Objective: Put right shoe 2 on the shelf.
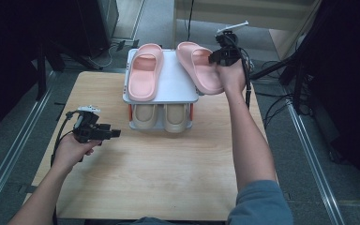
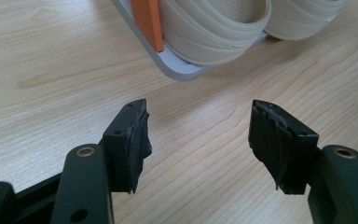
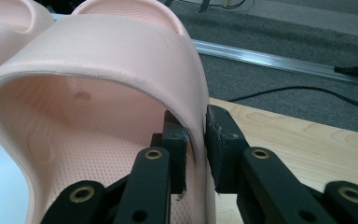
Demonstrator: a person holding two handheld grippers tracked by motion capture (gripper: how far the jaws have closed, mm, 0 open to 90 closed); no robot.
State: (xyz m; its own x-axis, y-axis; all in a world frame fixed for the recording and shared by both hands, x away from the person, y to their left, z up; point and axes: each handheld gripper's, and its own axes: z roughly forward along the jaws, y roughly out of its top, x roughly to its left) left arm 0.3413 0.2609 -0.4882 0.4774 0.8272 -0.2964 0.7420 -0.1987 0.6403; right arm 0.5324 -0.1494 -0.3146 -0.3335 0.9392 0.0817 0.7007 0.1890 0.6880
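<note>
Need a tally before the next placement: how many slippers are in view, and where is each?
4. One pink slipper lies on the rack's top shelf; a second pink slipper, at its right edge, is between the right gripper's jaws. Two beige slippers sit on the lower shelf. Others could be hidden behind.

Two slippers lie on the rack's top, two more slippers beneath.

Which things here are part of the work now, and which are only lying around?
In use: right hand-held gripper, pink slipper it grips by the strap, second pink slipper, white shoe rack.
Idle: beige slippers on the lower shelf, left hand-held gripper, floor cables.
</note>
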